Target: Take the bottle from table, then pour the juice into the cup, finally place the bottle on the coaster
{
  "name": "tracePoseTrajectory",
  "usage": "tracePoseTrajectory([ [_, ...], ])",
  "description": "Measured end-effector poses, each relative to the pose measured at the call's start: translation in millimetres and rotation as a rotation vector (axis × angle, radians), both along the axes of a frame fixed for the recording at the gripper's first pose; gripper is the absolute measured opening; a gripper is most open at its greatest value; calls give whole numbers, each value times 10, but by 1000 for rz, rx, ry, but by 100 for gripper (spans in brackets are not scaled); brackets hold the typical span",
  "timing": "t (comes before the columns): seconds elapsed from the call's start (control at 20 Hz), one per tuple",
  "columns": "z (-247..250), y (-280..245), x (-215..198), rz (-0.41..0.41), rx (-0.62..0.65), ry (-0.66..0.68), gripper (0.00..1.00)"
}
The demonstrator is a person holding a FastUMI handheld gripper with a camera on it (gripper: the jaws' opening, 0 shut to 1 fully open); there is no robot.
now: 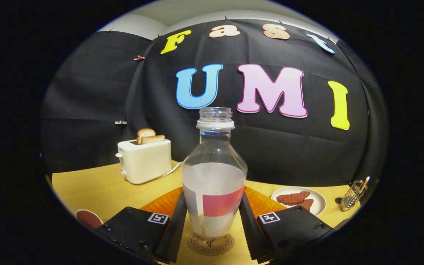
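- Tabletop: pale yellow wood look, smooth and flat, spreading out beyond the fingers on both sides.
- Toaster: cream, boxy with rounded corners, two browned slices standing in its slots; well ahead and to the left of the fingers.
- Bottle: clear plastic, cap off, bulbous shoulder tapering to a threaded neck, white and red label round the waist. It stands upright between the fingers, over the coaster, a round tan disc with a printed ring; whether the base rests on it I cannot tell.
- Handling, by judgement: looks nearly empty, so light; thin walls likely to give if squeezed, smooth and slippery above the label. The labelled waist is the best hold.
- Hand-held gripper: fingers partway open, both pressed against the label sides, holding the bottle.
- Plate: white, round, two dark red pieces on it; ahead to the right.
- Metal mesh holder: small, tilted, beyond the plate.
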State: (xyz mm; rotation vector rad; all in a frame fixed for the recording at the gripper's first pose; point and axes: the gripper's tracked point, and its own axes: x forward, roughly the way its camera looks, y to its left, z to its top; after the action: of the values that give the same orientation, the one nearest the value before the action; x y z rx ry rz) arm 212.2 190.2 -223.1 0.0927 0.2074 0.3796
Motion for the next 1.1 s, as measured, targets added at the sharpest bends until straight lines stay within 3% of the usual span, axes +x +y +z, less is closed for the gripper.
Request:
tracePoseTrajectory([
  [0.3,-410,8,5,10,-18,64,73],
  [1.1,-577,35,-15,-5,-8,104,76],
])
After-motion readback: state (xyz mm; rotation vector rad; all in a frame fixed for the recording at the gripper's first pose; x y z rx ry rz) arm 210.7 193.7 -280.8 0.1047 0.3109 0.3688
